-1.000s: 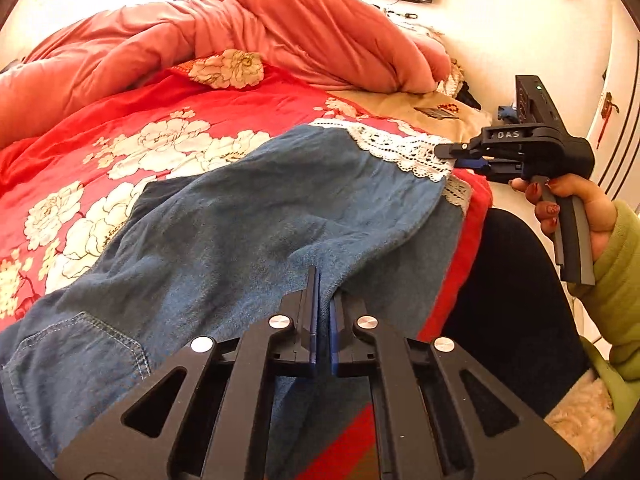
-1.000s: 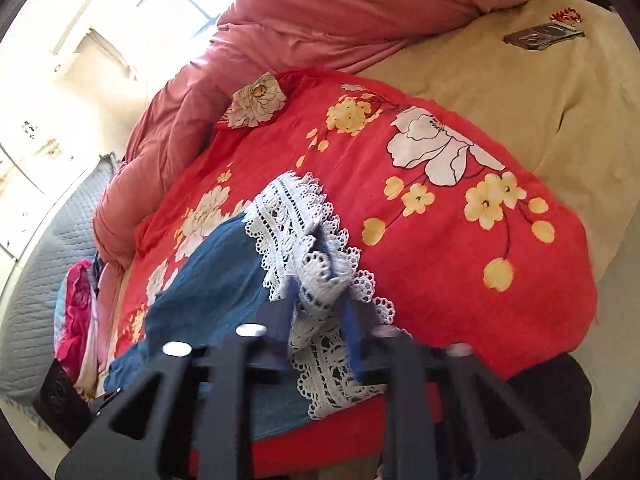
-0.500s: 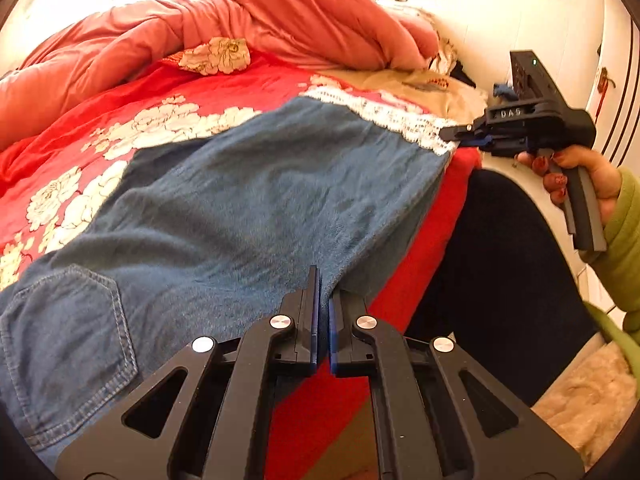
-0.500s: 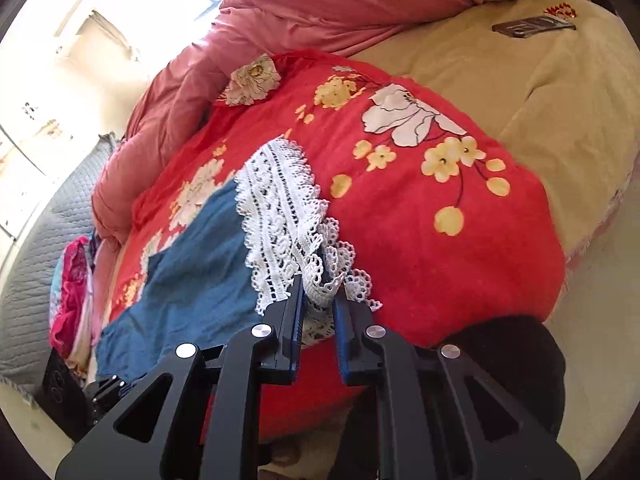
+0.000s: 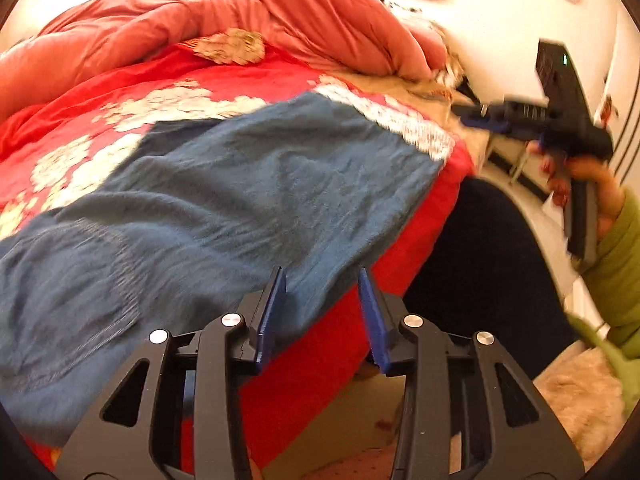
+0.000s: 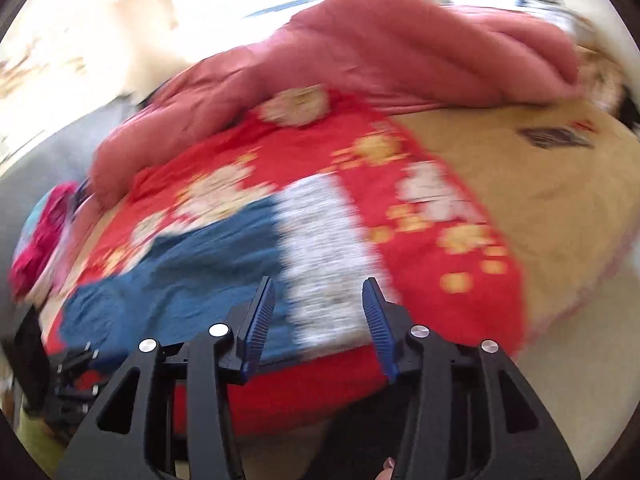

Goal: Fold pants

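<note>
Both grippers just let go of the jeans.
Left gripper [image 5: 322,312] and right gripper [image 6: 318,324] jaws have just been opening, released; denim jeans [image 5: 208,208] now lie flat on the red floral blanket [image 5: 120,92].

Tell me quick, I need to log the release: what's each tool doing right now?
Left tool: open, jaws just opened, pants edge lies loose between them.
Right tool: open, jaws just opened, holding nothing.

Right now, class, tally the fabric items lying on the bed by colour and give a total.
Blue: 1, lace-hemmed blue denim pants
Red: 1, red floral blanket
Pink: 1, puffy pink duvet
Tan: 1, tan bedsheet
Total: 4
</note>
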Tool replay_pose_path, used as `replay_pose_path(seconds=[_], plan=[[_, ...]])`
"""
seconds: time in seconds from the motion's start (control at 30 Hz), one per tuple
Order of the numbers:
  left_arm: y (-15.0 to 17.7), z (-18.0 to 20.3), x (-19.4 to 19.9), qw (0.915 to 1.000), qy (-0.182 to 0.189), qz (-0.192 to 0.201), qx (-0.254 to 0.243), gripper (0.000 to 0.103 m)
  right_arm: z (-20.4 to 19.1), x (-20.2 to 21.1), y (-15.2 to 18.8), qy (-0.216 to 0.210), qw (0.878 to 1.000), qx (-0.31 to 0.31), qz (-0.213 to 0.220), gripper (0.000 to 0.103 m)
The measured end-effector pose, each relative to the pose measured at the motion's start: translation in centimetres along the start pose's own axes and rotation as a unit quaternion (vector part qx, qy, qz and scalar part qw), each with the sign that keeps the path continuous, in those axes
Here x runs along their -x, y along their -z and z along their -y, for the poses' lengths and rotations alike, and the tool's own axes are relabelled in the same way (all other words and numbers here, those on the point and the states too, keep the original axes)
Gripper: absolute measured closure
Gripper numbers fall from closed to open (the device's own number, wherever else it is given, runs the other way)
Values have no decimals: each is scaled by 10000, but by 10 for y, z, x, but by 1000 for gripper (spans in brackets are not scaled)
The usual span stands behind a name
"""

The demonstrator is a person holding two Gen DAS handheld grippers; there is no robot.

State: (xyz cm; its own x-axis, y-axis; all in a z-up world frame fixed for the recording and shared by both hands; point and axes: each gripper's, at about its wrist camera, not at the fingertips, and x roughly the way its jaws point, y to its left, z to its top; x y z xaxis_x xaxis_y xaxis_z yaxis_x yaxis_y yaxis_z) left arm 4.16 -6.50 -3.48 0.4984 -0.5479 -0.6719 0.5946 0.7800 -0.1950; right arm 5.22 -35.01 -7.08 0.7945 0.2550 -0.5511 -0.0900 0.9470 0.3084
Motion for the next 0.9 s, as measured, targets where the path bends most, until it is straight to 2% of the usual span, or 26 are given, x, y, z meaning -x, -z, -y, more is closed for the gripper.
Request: replay_pose_path(seconds=[0.1, 0.17, 0.2, 0.27, 0.33, 0.43, 0.5, 0.53, 0.63, 0.67, 0.7, 0.73, 0.77, 0.83, 0.9], plan=[[5, -17, 36, 9981, -224, 309, 488, 66, -38, -21, 6, -499, 9970, 512, -294, 58], [10, -33, 61, 9934, -689, 459, 789, 60, -59, -40, 12, -803, 9924, 766, -537, 57], [14, -44, 75, 9884, -1026, 533, 988, 60, -67, -50, 15, -879, 9903, 838, -673, 55], [20, -62, 94, 9781, -1453, 630, 1353, 58, -77, -64, 19, -928, 9874, 941, -872, 52], [28, -88, 112, 9608, -1903, 677, 1899, 54, -83, -77, 26, -785, 9856, 1050, -1070, 51], [34, -113, 120, 9408, -2307, 646, 2400, 48, -82, -79, 32, -766, 9850, 1123, -1059, 49], [34, -123, 116, 9350, -2360, 622, 2575, 46, -81, -77, 32, -790, 9853, 1099, -1039, 46], [32, -127, 110, 9344, -2354, 585, 2610, 43, -80, -77, 32, -814, 9855, 1069, -1036, 45], [28, -133, 94, 9304, -2500, 422, 2648, 42, -79, -77, 34, -823, 9859, 1019, -1042, 45], [27, -132, 90, 9297, -2581, 407, 2596, 57, -80, -76, 34, -818, 9859, 1024, -1037, 45], [25, -130, 88, 9264, -2830, 347, 2460, 70, -80, -77, 34, -811, 9859, 1029, -1038, 45], [25, -132, 91, 9267, -2900, 340, 2367, 76, -80, -77, 36, -799, 9856, 1053, -1060, 45], [23, -134, 97, 9286, -2792, 430, 2407, 83, -80, -77, 36, -789, 9853, 1075, -1065, 45], [21, -138, 112, 9275, -2818, 549, 2395, 91, -81, -76, 36, -806, 9853, 1073, -1057, 43], [22, -139, 121, 9234, -3002, 582, 2319, 92, -80, -77, 37, -825, 9853, 1055, -1064, 43]])
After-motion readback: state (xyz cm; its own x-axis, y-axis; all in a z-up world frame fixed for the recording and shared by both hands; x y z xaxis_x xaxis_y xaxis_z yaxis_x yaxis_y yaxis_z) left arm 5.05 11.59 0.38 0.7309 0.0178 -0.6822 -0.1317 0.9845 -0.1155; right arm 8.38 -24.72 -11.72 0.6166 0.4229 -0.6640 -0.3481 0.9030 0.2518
